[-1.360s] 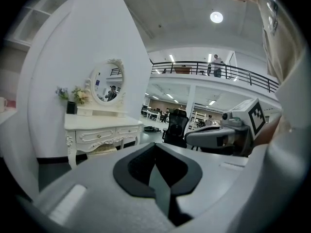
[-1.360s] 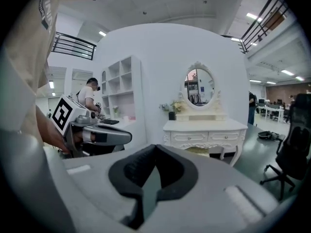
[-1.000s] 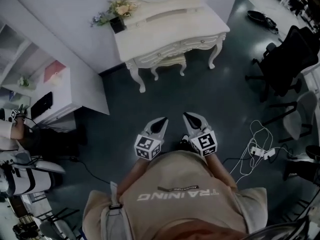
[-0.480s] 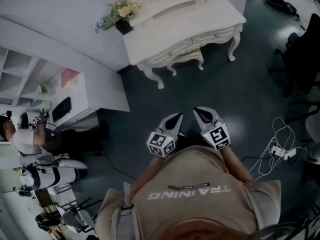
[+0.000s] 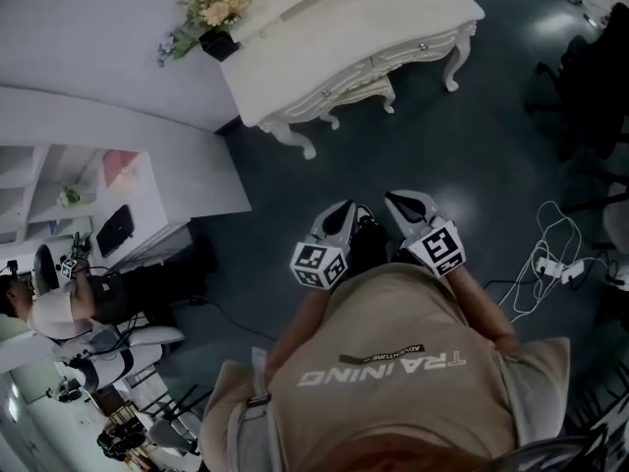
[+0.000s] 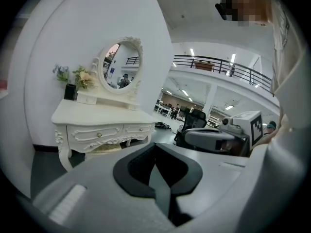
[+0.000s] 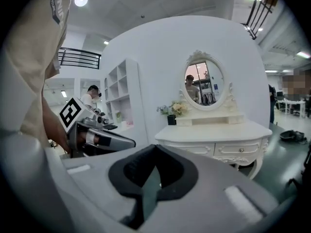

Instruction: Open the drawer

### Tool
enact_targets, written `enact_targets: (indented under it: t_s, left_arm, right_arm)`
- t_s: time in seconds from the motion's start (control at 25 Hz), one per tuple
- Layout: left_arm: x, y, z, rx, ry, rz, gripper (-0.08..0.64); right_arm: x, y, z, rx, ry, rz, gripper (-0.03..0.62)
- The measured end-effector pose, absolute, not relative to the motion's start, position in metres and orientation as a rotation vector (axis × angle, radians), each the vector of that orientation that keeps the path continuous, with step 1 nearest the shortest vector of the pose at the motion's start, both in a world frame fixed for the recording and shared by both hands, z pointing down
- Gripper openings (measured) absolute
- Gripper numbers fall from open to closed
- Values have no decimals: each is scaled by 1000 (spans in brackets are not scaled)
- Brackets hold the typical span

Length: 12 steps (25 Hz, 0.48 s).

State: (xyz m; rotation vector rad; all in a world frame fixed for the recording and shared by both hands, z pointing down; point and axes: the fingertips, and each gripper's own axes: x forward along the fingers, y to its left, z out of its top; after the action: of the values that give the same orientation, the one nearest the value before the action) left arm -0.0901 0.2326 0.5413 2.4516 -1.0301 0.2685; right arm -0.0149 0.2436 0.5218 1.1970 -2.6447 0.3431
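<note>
In the head view the far edge cuts off nearly all of the dressing table's (image 5: 295, 82) mirror (image 6: 120, 66). Its tabletop (image 5: 334, 23) hides most of the stool (image 5: 366, 94) beneath, and the drawer (image 5: 418, 51) knobs are mere specks, too small to make out.

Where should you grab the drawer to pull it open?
Probably by the small round knob in the middle of the drawer front, coming straight at the front of the dressing table. The knob sticks out, so jaws can close around it.
</note>
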Motion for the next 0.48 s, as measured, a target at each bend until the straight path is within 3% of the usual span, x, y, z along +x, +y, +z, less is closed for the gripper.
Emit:
enact_targets:
  t_s: [0.48]
  left_arm:
    - [-135,116,540,2568,-895,281,-2]
  right_arm:
    - [-61,120,502,1330,-2543,271,3]
